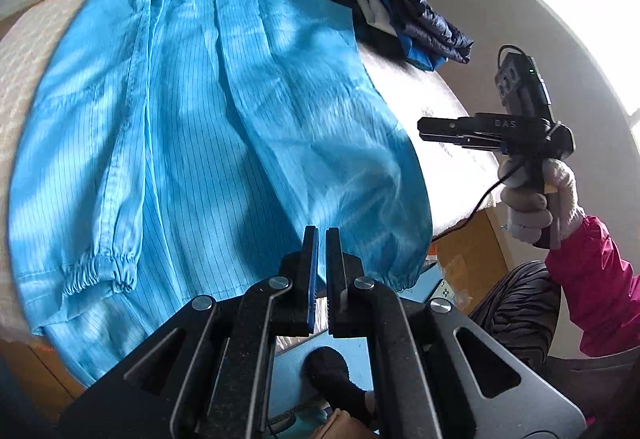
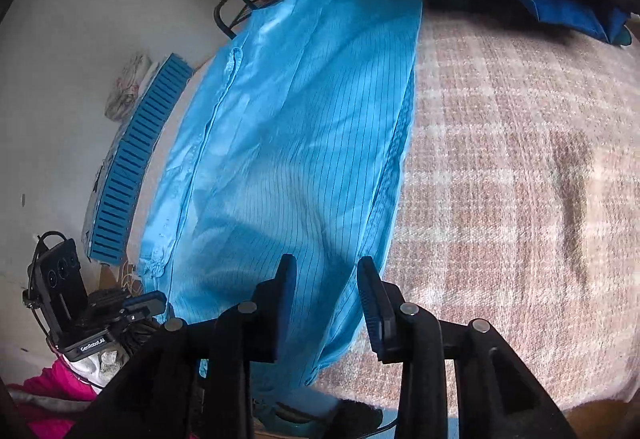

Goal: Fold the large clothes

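Blue pinstriped garment (image 1: pixel 224 143) lies spread on the plaid blanket (image 2: pixel 520 179); left gripper (image 1: pixel 322 235) closed and empty, right gripper (image 2: pixel 326 279) parted, holding nothing

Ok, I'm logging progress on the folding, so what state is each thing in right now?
Blue garment: lying on the blanket, both sleeves folded in, not yet folded up.
Left tongs: shut, holding nothing.
Right tongs: partly open over the garment's near end, gripping nothing.
Pile of dark clothes: heaped, unfolded.
Blanket: spread flat.
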